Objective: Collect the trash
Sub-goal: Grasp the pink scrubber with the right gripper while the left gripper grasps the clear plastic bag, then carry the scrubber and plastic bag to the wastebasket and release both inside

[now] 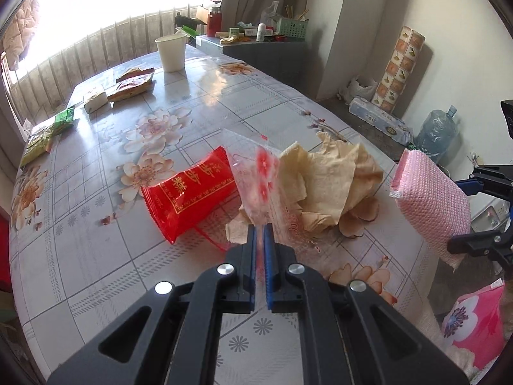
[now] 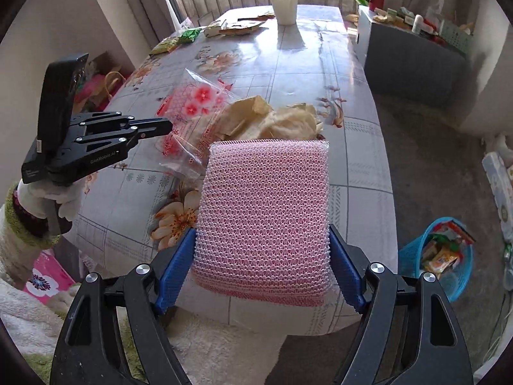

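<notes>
The left hand-held gripper is being kept pressed together on the edge of a clear plastic bag printed with red flowers, so that the bag is being lifted clear of the flowered worktop. The right hand-held gripper is being held wide, its blue pads squeezing a pink mesh sponge from both sides above the near edge of the worktop.

Just beside the bag, crumpled beige paper and a red wrapper are lying on the worktop. A blue basket already holding wrappers is standing on the floor to the right.

The step in hand is judged to be carrying the bag off to that basket. The pinch should be kept firm, since thin film slips easily. The bag should be raised well clear so that the paper is not being dragged along, and the sponge should be kept out of its path.
</notes>
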Demonstrator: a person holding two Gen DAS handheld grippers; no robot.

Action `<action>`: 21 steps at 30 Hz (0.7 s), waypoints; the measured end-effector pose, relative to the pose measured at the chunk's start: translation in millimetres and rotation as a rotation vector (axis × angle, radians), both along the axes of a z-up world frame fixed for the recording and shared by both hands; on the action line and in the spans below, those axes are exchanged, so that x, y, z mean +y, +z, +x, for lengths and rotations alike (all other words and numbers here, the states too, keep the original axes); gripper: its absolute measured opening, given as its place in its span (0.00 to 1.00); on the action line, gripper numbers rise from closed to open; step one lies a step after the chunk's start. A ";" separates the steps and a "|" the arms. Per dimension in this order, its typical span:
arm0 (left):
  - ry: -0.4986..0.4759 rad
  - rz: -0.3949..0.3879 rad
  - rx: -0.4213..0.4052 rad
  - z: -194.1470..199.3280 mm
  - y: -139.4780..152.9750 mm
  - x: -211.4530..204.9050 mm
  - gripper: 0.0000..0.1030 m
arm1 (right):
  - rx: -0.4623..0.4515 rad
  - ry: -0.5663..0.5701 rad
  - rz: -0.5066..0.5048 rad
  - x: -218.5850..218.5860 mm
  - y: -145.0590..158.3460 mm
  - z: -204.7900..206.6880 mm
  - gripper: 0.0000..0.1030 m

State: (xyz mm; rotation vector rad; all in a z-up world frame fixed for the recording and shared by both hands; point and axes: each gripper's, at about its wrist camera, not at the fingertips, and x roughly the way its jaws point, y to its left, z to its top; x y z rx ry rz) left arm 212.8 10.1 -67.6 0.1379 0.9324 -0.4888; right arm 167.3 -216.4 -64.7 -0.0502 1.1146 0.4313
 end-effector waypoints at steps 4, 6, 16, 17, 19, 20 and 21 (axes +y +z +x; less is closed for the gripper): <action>0.007 0.016 -0.014 -1.1 2.9 3.3 0.04 | -0.036 -0.019 0.199 -26.1 15.7 -16.8 0.72; 0.009 -0.004 -0.025 -3.4 9.0 4.7 0.04 | -0.070 -0.049 0.294 -42.2 26.0 -22.3 0.73; -0.010 -0.083 -0.211 -29.7 77.9 6.4 0.04 | -0.224 -0.312 0.533 -120.7 43.5 -44.3 0.73; -0.016 -0.092 -0.217 -30.5 83.8 4.2 0.04 | -0.236 -0.355 0.537 -129.2 41.3 -46.1 0.73; -0.033 -0.117 -0.220 -30.9 94.4 -3.8 0.04 | -0.244 -0.456 0.556 -150.2 35.0 -50.7 0.73; -0.050 -0.134 -0.217 -31.4 98.9 -9.7 0.04 | -0.247 -0.513 0.565 -162.2 31.1 -53.3 0.73; -0.069 -0.151 -0.210 -30.2 102.9 -16.3 0.04 | -0.251 -0.561 0.573 -173.9 27.6 -56.8 0.73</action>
